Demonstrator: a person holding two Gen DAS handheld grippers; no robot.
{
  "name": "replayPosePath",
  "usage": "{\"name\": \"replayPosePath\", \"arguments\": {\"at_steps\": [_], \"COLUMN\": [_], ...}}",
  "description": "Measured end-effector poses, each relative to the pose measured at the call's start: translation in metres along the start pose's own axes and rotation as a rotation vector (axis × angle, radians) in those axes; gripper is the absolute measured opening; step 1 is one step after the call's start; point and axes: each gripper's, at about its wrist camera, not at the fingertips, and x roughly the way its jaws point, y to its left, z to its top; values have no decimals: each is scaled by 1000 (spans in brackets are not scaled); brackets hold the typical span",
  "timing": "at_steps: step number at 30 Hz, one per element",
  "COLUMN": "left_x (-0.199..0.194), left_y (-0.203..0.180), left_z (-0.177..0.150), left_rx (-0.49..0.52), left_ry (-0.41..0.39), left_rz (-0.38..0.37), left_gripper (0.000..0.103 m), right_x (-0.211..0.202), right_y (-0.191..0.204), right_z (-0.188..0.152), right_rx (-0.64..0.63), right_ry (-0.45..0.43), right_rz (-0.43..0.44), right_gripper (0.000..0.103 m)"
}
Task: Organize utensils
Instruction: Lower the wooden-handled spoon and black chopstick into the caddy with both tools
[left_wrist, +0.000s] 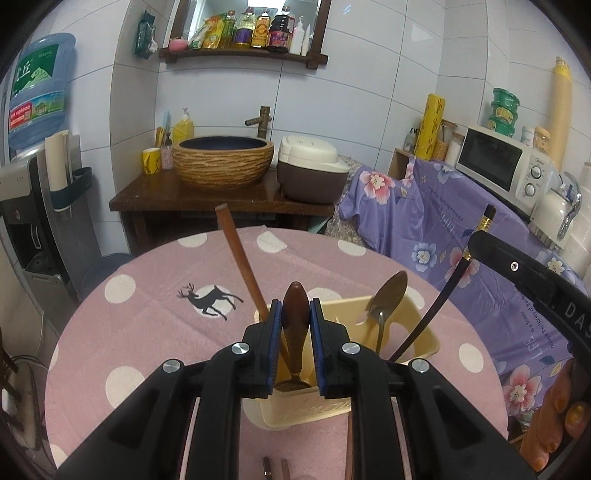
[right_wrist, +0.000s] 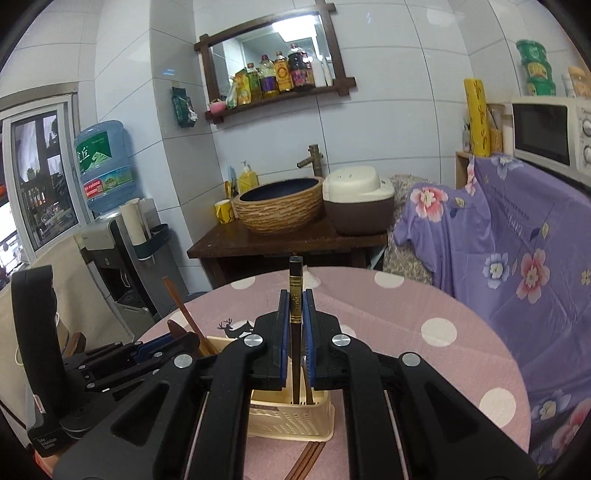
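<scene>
A cream utensil holder (left_wrist: 424, 332) stands on the pink dotted table; it also shows in the right wrist view (right_wrist: 291, 421). My left gripper (left_wrist: 295, 306) is shut on a brown wooden-handled spoon (left_wrist: 295, 306) standing in the holder's left compartment. A brown chopstick (left_wrist: 240, 258) and a metal spoon (left_wrist: 388, 295) stand in the holder. My right gripper (right_wrist: 295, 302) is shut on a black chopstick (right_wrist: 295, 280) with a gold band, its lower end inside the holder; this chopstick shows in the left wrist view (left_wrist: 443, 295).
Brown chopsticks (right_wrist: 306, 461) lie on the table (right_wrist: 424, 295) in front of the holder. Behind the table are a wooden stand with a basin (left_wrist: 223, 158) and rice cooker (left_wrist: 310, 170), and a purple floral cloth (left_wrist: 443, 218) at right.
</scene>
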Motion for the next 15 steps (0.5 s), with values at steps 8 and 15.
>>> {"name": "replayPosePath", "arguments": {"at_steps": [8, 15], "left_x": [8, -7], "left_y": [1, -7], "left_z": [-9, -12], "left_rx": [2, 43], "left_ry": [29, -32], "left_rz": [-8, -8], "left_gripper": [16, 27], "right_x": [2, -1], "right_y": [-8, -9], "right_z": [-3, -7], "right_rx": [38, 34], "right_ry": [-16, -22], "right_rz": [-4, -15], "right_gripper": [8, 23]}}
